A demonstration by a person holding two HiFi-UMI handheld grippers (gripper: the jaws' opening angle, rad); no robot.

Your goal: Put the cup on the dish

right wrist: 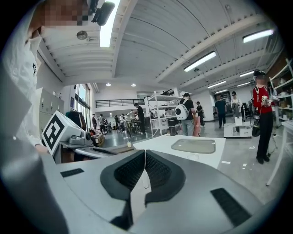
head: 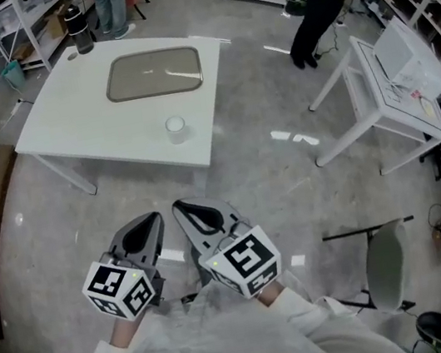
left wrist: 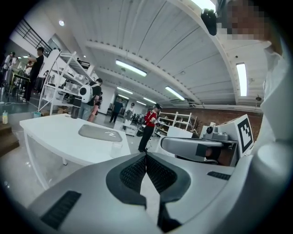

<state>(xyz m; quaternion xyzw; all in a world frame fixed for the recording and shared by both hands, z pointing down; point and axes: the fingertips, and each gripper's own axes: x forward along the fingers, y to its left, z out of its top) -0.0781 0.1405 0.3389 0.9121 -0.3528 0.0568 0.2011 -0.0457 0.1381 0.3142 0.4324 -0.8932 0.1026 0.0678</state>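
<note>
Cup (head: pixel 175 127) upright on table (head: pixel 67 122) — axis vertical, apart from dish (head: pixel 153 73).

left tool (head: pixel 153 222): grey moulded shell, black ribbed pads (left wrist: pixel 132 173) | right tool (head: pixel 182 210): same build | left cube (head: pixel 120 289), right cube (head: pixel 246 264): white faces, black square markers | white sleeves (head: pixel 221 345)

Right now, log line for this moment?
left gripper: shut, empty | right gripper: shut, empty | cup: on table, off dish
</note>
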